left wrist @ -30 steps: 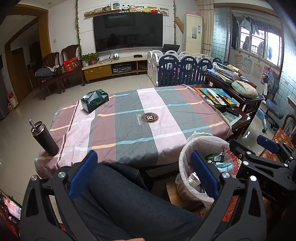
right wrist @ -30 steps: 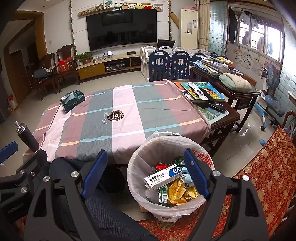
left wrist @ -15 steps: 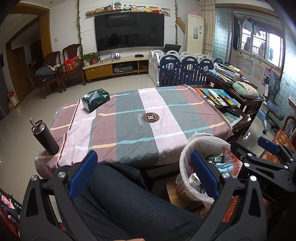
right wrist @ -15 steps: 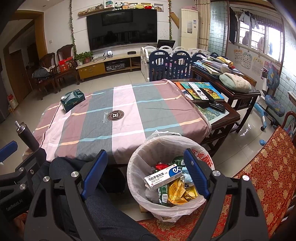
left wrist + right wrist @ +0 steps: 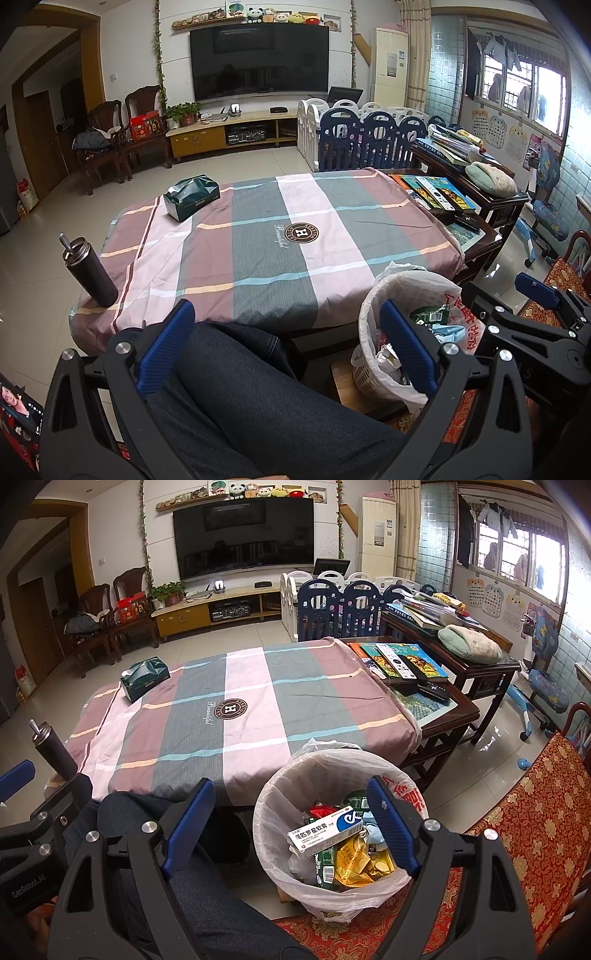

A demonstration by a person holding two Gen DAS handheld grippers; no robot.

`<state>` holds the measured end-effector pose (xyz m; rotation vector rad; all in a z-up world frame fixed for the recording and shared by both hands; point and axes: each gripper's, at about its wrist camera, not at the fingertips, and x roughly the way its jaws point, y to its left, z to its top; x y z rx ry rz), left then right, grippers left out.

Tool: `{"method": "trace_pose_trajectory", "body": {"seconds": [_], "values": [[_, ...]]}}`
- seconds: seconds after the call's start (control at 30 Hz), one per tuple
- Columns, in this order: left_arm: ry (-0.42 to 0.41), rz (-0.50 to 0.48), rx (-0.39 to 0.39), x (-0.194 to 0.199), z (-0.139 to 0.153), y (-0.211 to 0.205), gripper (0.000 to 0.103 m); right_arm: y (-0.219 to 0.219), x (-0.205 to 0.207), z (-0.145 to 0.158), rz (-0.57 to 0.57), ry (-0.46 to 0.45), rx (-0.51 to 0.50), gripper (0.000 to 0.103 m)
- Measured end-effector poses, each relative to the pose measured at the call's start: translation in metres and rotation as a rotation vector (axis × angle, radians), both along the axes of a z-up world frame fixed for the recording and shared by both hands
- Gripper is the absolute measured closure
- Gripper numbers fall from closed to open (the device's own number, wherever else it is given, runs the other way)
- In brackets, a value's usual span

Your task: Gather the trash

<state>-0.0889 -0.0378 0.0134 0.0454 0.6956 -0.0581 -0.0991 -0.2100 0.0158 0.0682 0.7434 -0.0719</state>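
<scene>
A white waste basket (image 5: 280, 853) lined with a plastic bag stands on the floor by the table's near right corner. It holds several pieces of trash, with a white medicine box (image 5: 325, 832) on top and yellow wrappers (image 5: 364, 866) beneath. My right gripper (image 5: 291, 823) hangs open above the basket's near rim, nothing between its blue pads. My left gripper (image 5: 288, 338) is open over a person's dark-trousered leg (image 5: 258, 398), left of the same basket (image 5: 373, 373). Neither gripper holds anything.
A striped cloth covers the table (image 5: 266, 251); on it sit a green tissue pack (image 5: 192, 197) and a dark flask (image 5: 88, 271). A dark wooden side table (image 5: 443, 716) with books and remotes stands to the right. A red patterned cushion (image 5: 524, 819) lies right of the basket.
</scene>
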Motion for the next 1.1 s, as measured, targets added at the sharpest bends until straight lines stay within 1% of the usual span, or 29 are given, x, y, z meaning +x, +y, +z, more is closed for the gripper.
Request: {"method": "trace_pose_trajectory", "body": {"seconds": [1.1], "values": [[0.009,-0.004,-0.003,-0.0028,-0.0038,-0.0066,0.003,0.0006,-0.0003,-0.0039,0.000,0.008,0.003,0.020]]}}
